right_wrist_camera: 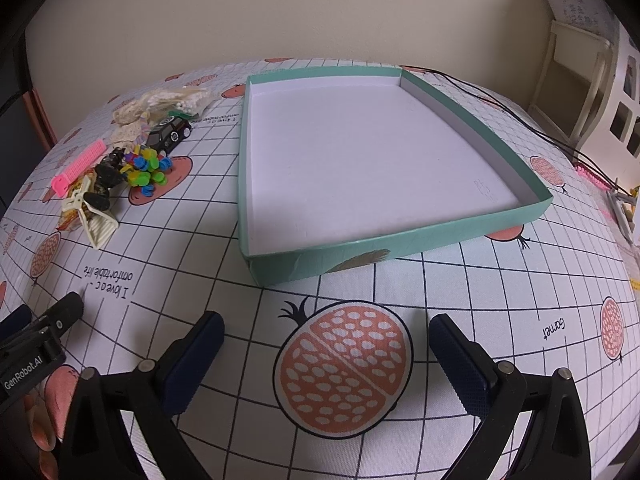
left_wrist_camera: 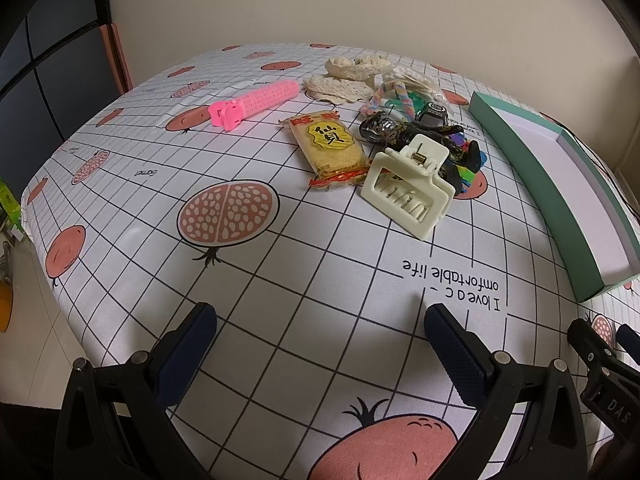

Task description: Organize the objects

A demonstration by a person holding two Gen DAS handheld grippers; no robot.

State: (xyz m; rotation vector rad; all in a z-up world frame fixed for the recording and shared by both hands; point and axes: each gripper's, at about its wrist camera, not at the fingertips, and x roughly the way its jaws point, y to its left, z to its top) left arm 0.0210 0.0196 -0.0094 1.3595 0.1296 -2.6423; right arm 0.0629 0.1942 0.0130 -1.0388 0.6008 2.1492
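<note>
Both tools are spread wide and hold nothing: your left tool [left_wrist_camera: 320, 332] hovers low over the near part of the tabletop [left_wrist_camera: 280, 280], and your right tool [right_wrist_camera: 326, 340] waits in front of the teal box [right_wrist_camera: 400, 248], which is empty. Nothing is sorted yet, so I judge the first pick is the step in hand.

The pile lies on the far side from your left tool and to the left of the box. The cream hair claw [left_wrist_camera: 408, 188] is the nearest piece, so take it first. It lies tilted, its toothed end towards you and its spring end leaning back on the dark patterned clip [left_wrist_camera: 424, 136]. Its long axis runs across your view, from near right to far left. Come in with the fingers across the short side, not along the length, and lift straight up so the yellow snack packet [left_wrist_camera: 330, 148] just beside it does not drag. The pink roller [left_wrist_camera: 256, 100] lies apart, pointing far right.
</note>
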